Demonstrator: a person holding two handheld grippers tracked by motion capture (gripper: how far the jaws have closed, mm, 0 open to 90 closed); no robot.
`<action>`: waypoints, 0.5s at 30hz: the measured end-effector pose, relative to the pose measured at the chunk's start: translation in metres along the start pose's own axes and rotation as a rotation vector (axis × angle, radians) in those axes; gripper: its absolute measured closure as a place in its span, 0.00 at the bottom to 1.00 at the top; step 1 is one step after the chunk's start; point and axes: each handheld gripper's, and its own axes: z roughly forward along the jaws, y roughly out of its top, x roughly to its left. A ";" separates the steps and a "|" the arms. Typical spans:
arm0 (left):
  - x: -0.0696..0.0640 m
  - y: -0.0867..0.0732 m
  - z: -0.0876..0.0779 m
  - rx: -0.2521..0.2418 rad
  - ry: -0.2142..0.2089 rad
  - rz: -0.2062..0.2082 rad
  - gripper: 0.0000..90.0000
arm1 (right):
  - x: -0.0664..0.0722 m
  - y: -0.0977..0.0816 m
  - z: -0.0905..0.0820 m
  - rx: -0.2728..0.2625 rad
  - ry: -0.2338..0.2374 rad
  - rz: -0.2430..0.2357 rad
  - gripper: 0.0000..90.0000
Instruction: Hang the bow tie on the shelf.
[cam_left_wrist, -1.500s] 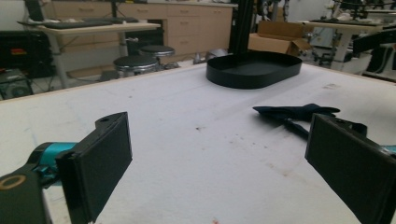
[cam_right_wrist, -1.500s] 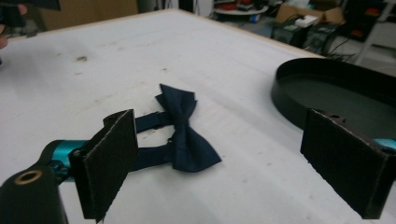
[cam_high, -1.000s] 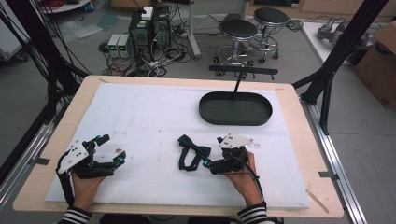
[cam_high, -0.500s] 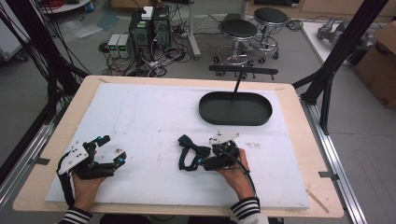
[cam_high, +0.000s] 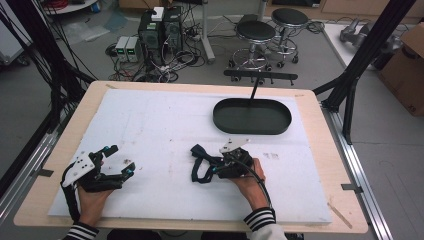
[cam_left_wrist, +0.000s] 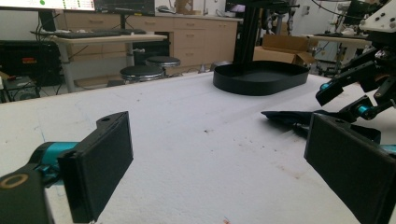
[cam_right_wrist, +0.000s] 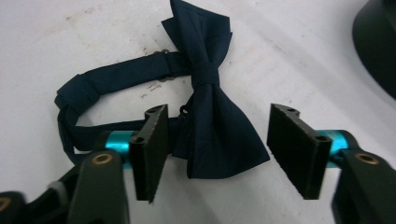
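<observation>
1. A dark navy bow tie (cam_right_wrist: 212, 116) lies flat on the white pad (cam_high: 165, 130) that covers the desk (cam_high: 320, 150), in the near half of the pad, a little right of its middle.
2. Its neck band (cam_right_wrist: 112, 77) loops away from the knot and curls back on itself beside the bow; a small metal clasp sits on the band close to the knot.
3. One wing of the bow lies between the jaws of the right gripper (cam_right_wrist: 217, 149). The jaws have just been closing and now stand partly closed, one on each side of that wing; the left pad (cam_right_wrist: 152, 149) is just beside the fabric and the other pad is still a little apart from it, so the cloth is not pinched.
4. In the high view the right gripper (cam_high: 212, 167) points leftward across the pad, low over the bow tie (cam_high: 200, 162), with the person's right hand (cam_high: 247, 177) behind it and a striped cuff at the wrist.
5. The left gripper (cam_high: 122, 160) rests near the left front corner of the pad, well apart from the bow tie. Its jaws are spread wide with nothing between them.
6. A black oval tray (cam_high: 252, 116) sits on the far right part of the pad, well beyond the right gripper, with a thin black post rising from it to a crossbar.
</observation>
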 end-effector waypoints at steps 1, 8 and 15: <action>0.000 0.000 0.000 0.000 0.001 0.000 0.09 | 0.000 0.000 0.000 0.002 -0.003 -0.004 0.44; 0.000 0.000 0.000 0.000 0.000 0.000 0.09 | 0.002 -0.001 0.006 0.059 -0.001 -0.037 0.49; 0.000 0.000 0.000 0.001 -0.001 -0.002 0.09 | 0.002 0.001 0.007 0.082 -0.017 -0.049 0.68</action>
